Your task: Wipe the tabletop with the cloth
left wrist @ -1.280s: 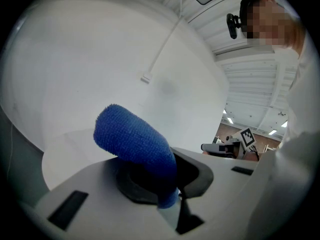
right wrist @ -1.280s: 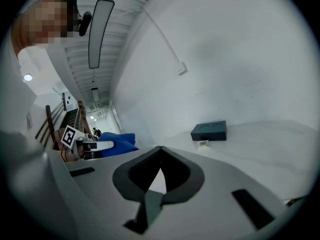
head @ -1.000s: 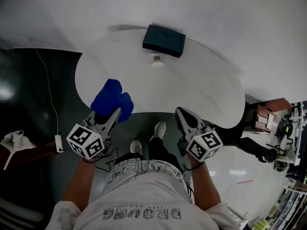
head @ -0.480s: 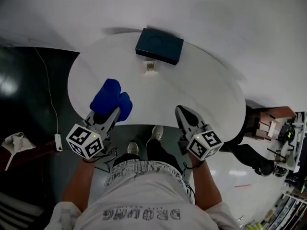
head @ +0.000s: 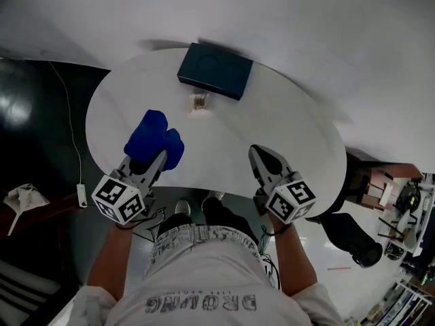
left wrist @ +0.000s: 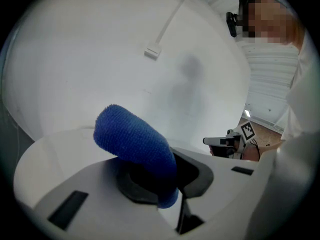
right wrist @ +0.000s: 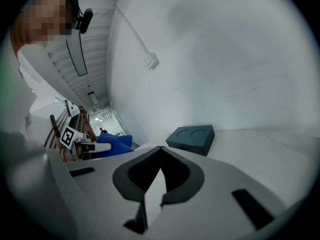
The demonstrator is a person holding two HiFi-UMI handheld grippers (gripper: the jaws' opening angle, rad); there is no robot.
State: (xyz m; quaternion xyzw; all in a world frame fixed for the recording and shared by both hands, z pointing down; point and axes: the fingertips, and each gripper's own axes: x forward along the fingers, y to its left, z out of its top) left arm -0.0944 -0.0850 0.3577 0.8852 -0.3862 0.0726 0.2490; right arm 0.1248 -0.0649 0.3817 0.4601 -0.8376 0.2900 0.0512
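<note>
The blue cloth [head: 153, 138] [left wrist: 134, 141] sticks out of my left gripper [head: 155, 157] [left wrist: 169, 183], which is shut on it. Cloth and gripper hang over the near-left part of the white oval tabletop [head: 285, 124]; whether the cloth touches the surface I cannot tell. My right gripper [head: 261, 157] [right wrist: 160, 151] is over the table's near-right edge, its jaws together with nothing between them. In the right gripper view the cloth [right wrist: 118, 143] shows at the left.
A dark teal box [head: 215, 70] [right wrist: 192, 138] lies at the table's far side by the white wall, a small object [head: 199, 101] just in front of it. Dark floor at left holds a white cable with a plug block [head: 81, 195]. A black chair base [head: 355, 244] stands right.
The table has come nearer in the view: both grippers, earlier short of its near edge, are now over it. The cloth stays clamped in the left gripper.
</note>
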